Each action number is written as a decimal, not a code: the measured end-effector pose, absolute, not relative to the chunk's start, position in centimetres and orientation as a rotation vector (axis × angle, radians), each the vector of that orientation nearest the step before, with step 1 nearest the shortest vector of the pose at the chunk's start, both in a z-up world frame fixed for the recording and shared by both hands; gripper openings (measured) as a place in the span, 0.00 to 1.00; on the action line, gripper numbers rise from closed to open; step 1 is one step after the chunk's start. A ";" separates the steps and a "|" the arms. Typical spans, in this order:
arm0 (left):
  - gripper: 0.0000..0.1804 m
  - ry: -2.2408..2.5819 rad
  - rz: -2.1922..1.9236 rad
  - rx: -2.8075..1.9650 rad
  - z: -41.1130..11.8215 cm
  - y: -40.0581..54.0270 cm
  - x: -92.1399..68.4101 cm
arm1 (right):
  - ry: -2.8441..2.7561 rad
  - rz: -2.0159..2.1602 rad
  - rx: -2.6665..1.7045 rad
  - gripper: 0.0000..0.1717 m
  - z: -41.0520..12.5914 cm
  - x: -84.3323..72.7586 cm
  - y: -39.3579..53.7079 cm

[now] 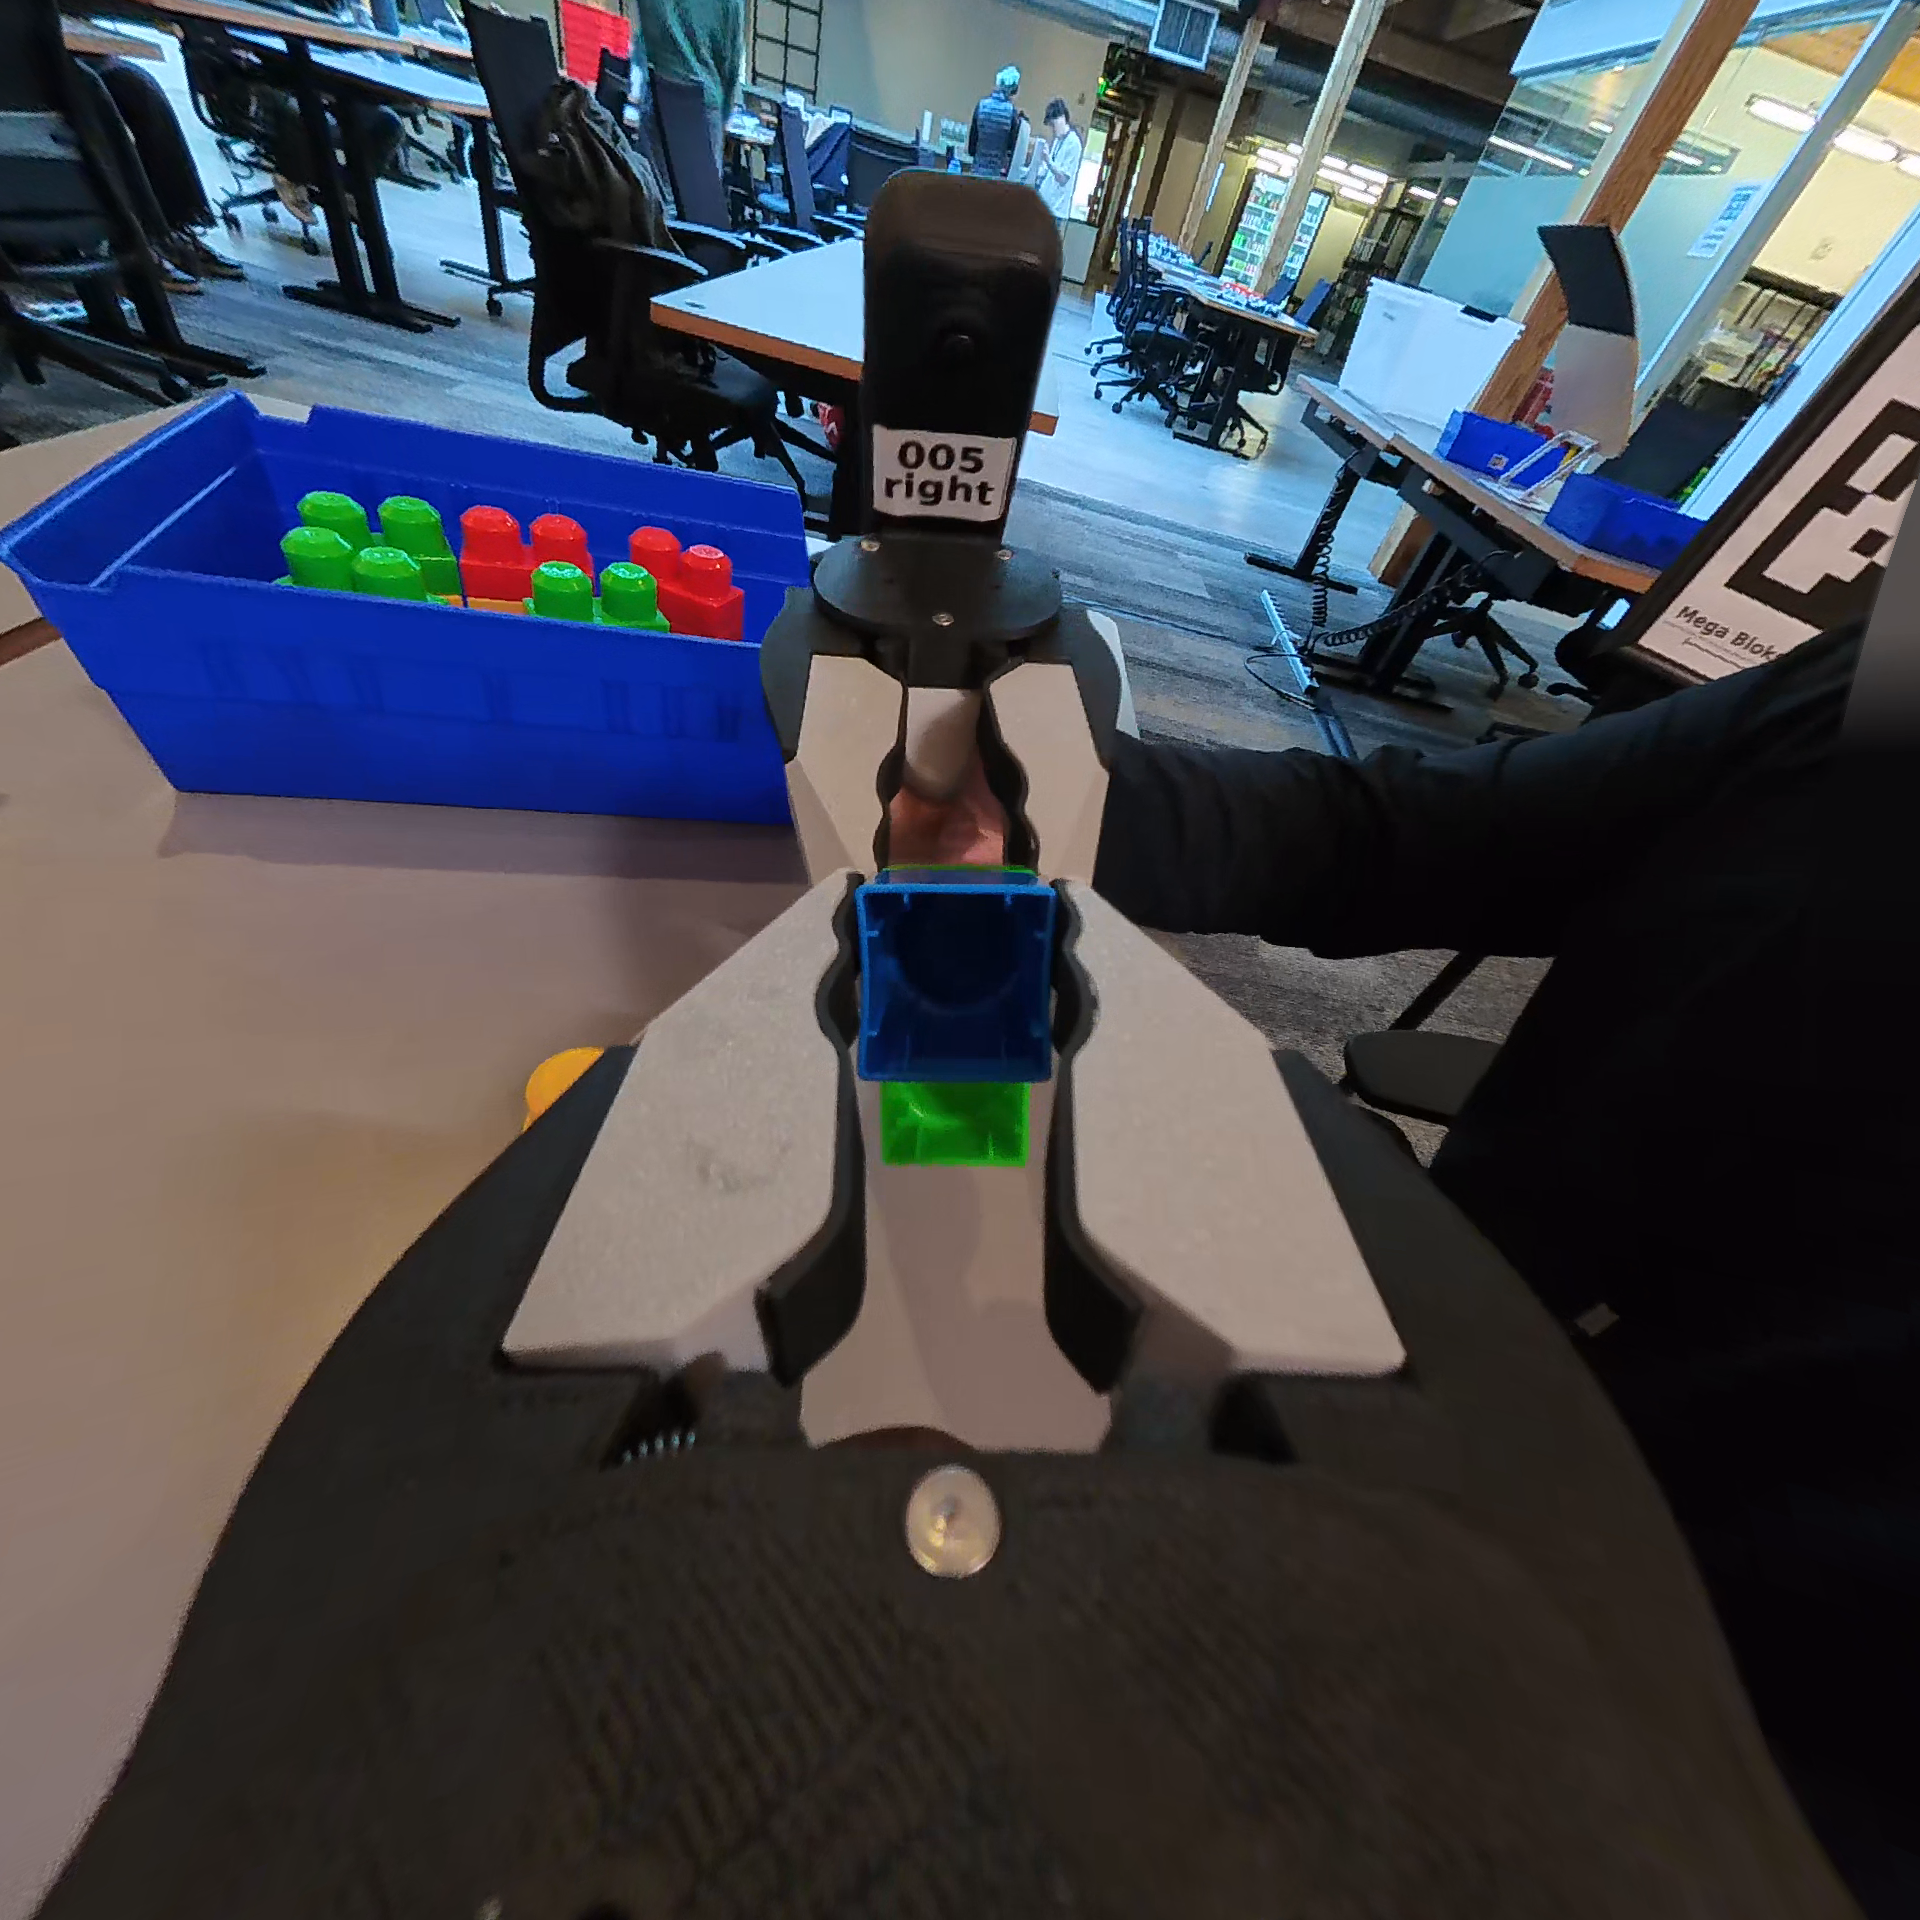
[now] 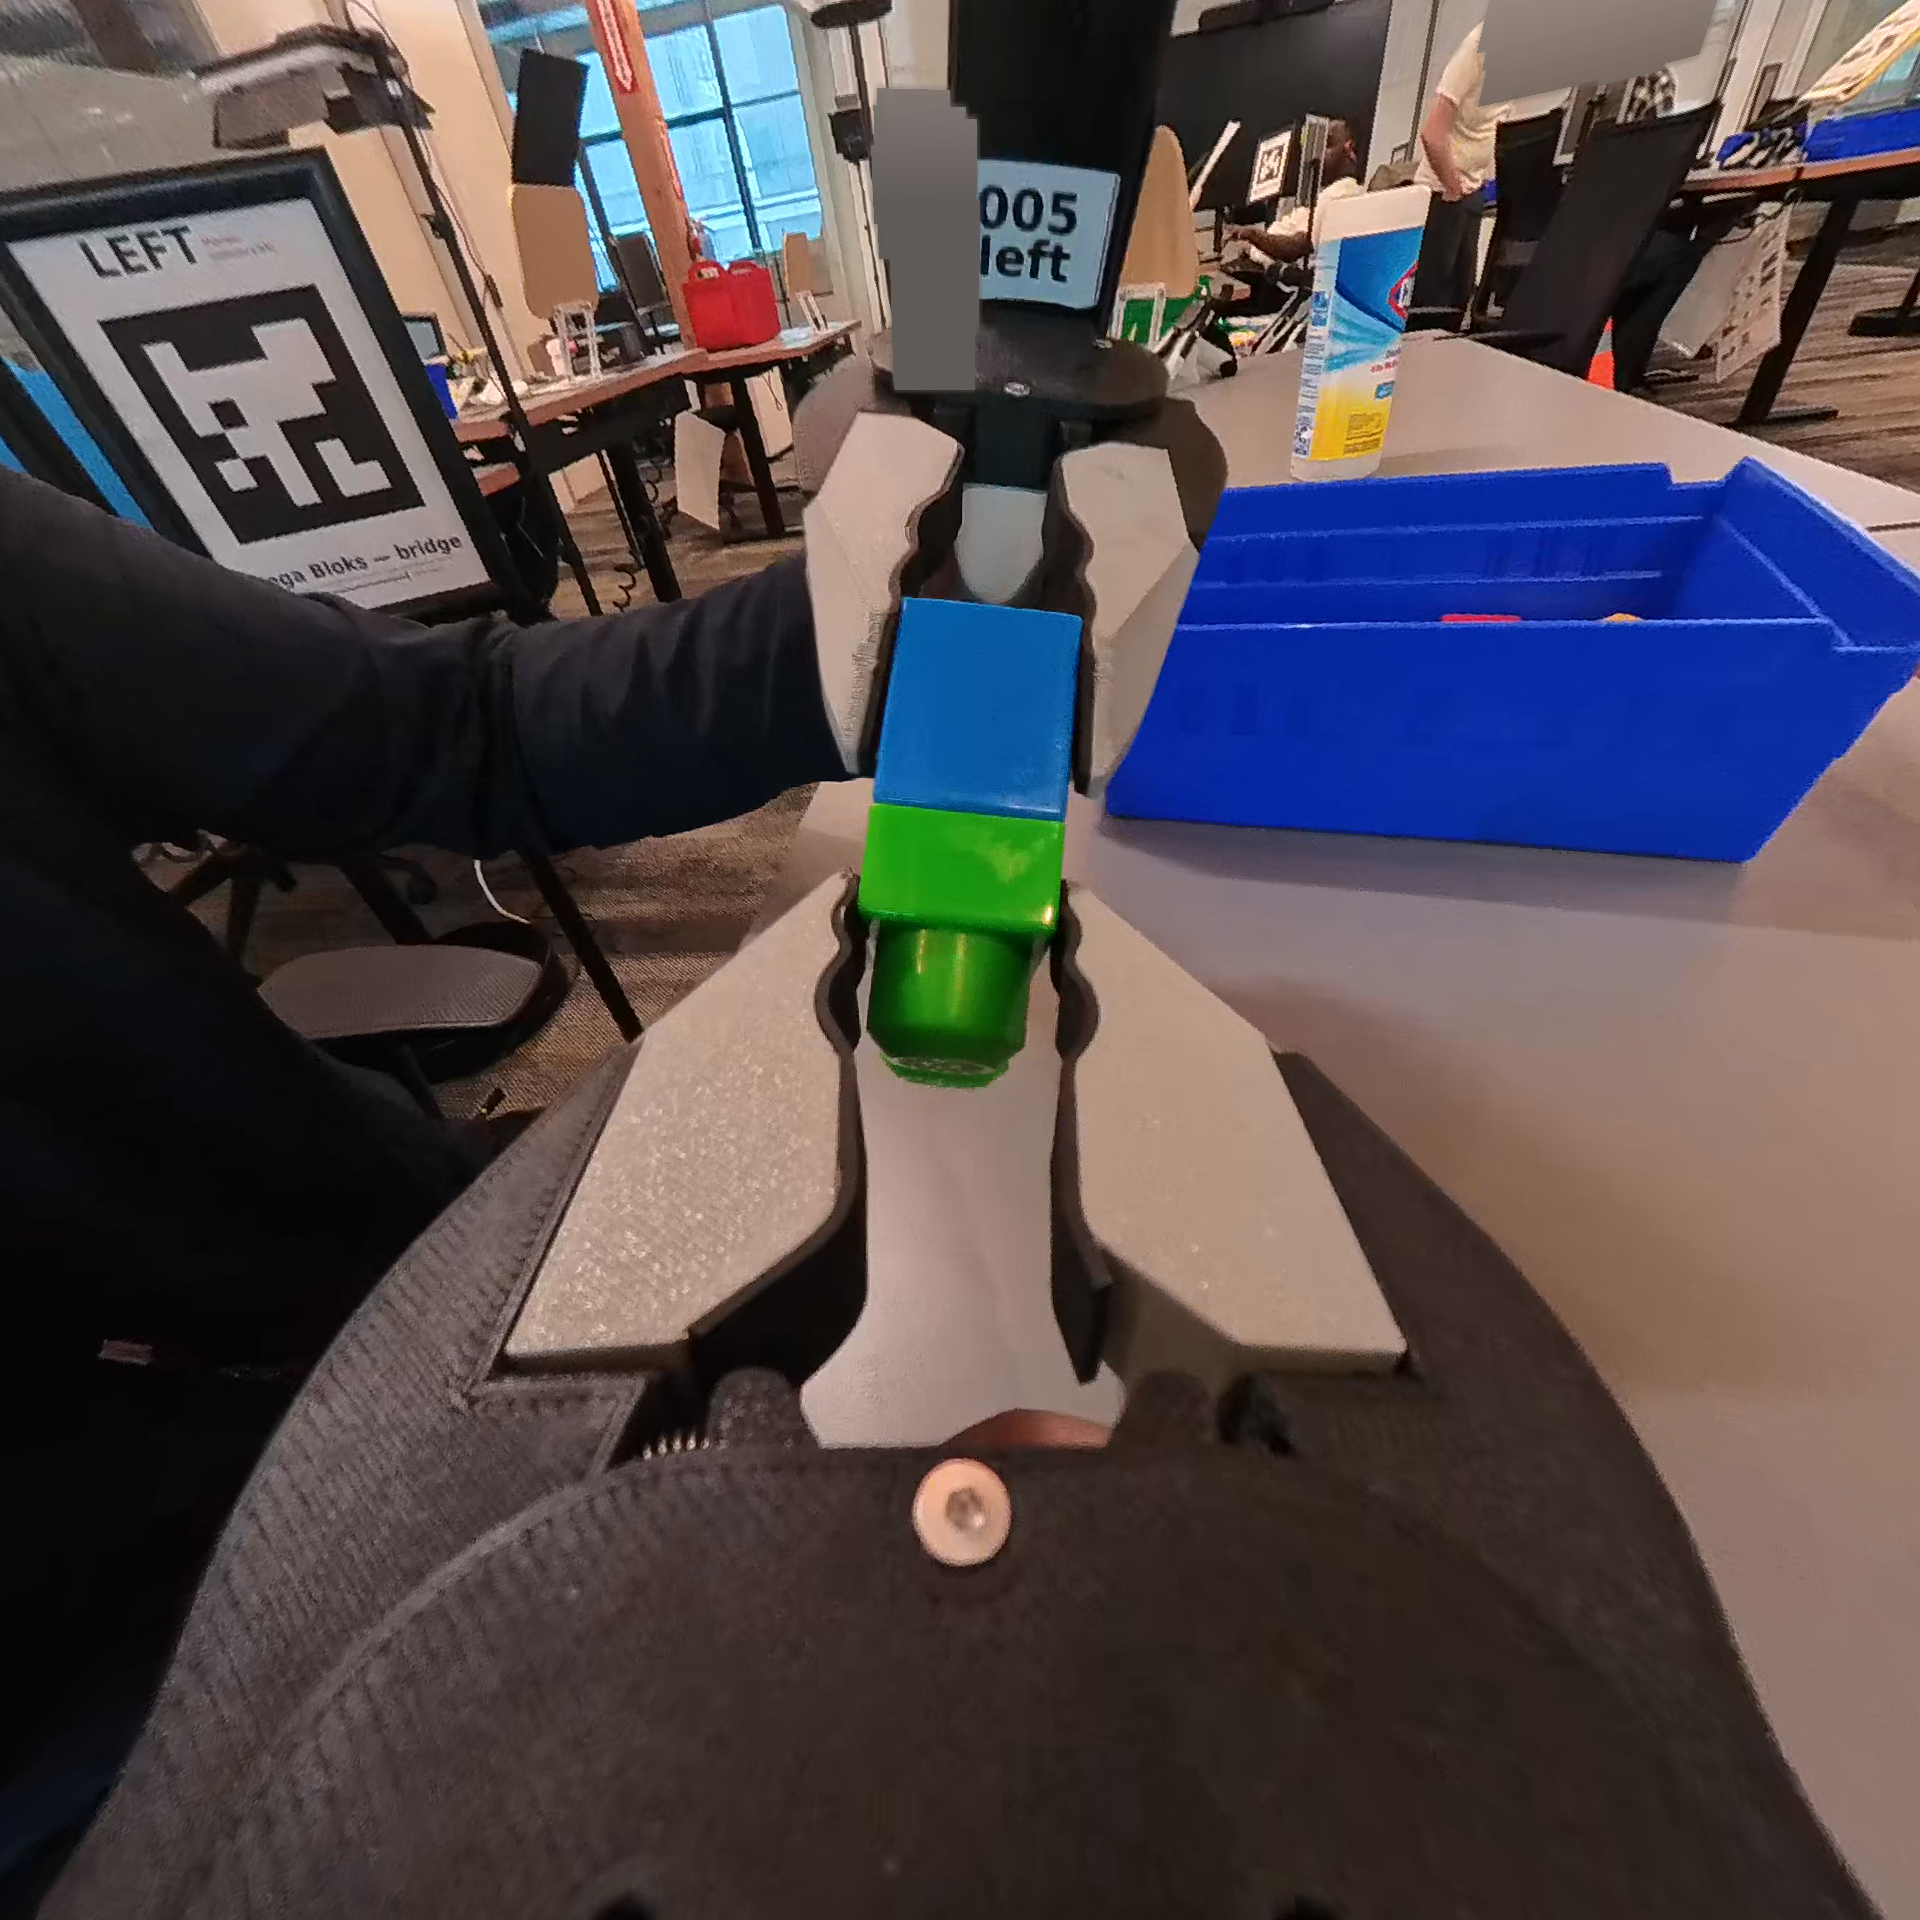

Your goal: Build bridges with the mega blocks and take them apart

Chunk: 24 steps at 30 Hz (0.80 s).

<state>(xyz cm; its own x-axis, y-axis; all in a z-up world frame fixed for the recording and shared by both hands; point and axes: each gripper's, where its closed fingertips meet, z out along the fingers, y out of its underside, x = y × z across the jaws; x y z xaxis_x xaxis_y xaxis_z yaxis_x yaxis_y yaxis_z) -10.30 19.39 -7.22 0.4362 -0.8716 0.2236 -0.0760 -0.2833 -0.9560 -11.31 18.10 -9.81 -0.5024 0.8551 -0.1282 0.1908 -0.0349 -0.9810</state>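
Grey table [image 1: 312, 987] fills the lower left of the left wrist view, a blue bin [image 1: 416, 707] of blocks upper left. At frame centre the left gripper [image 1: 954, 977] clamps a blue block [image 1: 954, 977], both pads pressing its sides. Facing it, the right gripper [image 2: 961, 966] pinches the joined green block [image 2: 961, 878], both held above the table

Print is borne by a white label [image 1: 940, 473] at twelve o'clock, a pale-blue label [image 2: 1044, 234], a marker sign [image 1: 1829, 540] at three o'clock, a framed sign [image 2: 249, 395] and a canister [image 2: 1351, 332].
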 end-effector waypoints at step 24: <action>0.25 0.931 -0.734 -1.846 -8.4 18.3 -12.6 | -1.885 1.431 -1.207 0.19 -13.0 -11.1 18.3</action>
<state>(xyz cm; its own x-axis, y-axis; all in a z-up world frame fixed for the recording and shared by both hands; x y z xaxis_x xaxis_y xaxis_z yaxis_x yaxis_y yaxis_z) -12.56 18.33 -8.40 0.5378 -0.8370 0.1010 -0.2940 -0.2984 -0.9080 -11.13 18.26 -13.01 -0.4956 0.8587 -0.1304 0.3562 0.0640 -0.9322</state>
